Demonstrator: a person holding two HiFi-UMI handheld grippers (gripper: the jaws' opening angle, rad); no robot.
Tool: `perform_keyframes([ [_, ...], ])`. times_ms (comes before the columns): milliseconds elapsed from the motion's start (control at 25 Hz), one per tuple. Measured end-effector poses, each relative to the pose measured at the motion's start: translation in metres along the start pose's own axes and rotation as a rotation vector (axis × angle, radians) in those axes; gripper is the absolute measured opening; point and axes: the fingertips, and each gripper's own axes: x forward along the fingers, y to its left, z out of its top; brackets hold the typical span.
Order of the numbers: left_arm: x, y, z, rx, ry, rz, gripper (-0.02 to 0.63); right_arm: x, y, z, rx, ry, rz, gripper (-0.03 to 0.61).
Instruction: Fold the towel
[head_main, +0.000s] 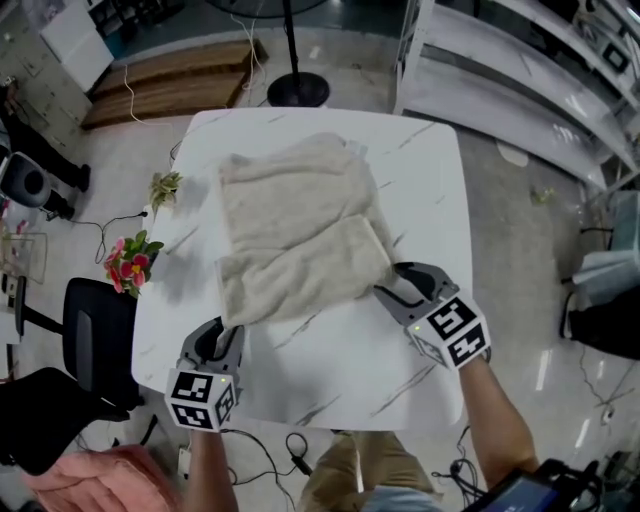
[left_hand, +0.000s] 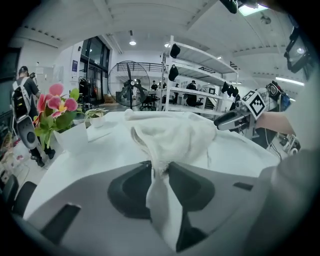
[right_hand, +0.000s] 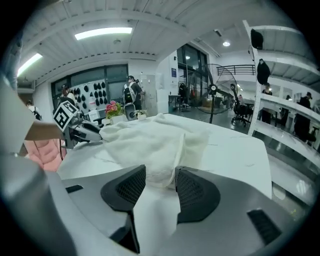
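The left gripper (head_main: 222, 332) pinches the near left corner of the towel (head_main: 295, 235) tight between its jaws. The right gripper (head_main: 390, 288) is at the near right corner with its jaws spread. The towel edge sits between them, but they do not squeeze it.

The towel lies rumpled in the middle of the table (head_main: 340, 370). One part lies over another, so maybe one fold is made. It is not neat yet, so smoothing and more folding are left.

The table is white with thin grey lines. Pink flowers (head_main: 128, 262) stand by its left edge, near a black chair (head_main: 95, 325). Farther off are a big fan (head_main: 297, 88) and white shelves (head_main: 505, 90).
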Motion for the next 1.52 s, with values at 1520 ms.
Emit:
perform_keyframes([
  [1520, -0.135, -0.067, 0.071, -0.256, -0.195, -0.22, 0.041, -0.134, 0.056, 0.056, 0.324, -0.229, 0.043, 0.014],
])
